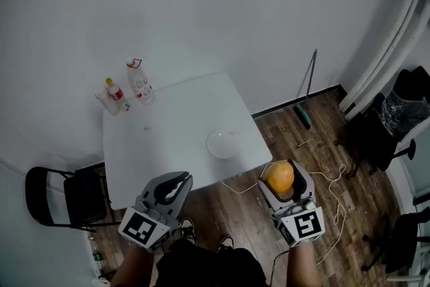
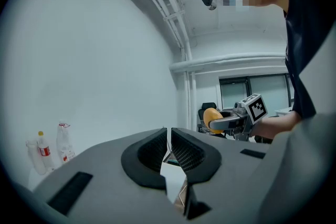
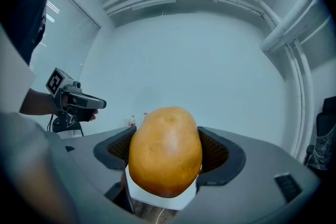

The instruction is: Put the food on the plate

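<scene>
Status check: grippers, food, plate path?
Left gripper shut, empty. Right gripper shut on orange-yellow oval food, short of the white table. Round white plate empty, path open; two clear plastic bottles at far corner.

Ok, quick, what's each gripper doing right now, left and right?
Left gripper: closed, jaws together with nothing between them.
Right gripper: closed on the yellow-orange food.

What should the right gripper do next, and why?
Probably carry the right gripper forward and to its left until it is above the plate, without opening yet. Its jaws are shut on the yellow-orange food, which hangs over the floor just off the table edge. The plate looks empty. The left gripper is shut on nothing.
</scene>
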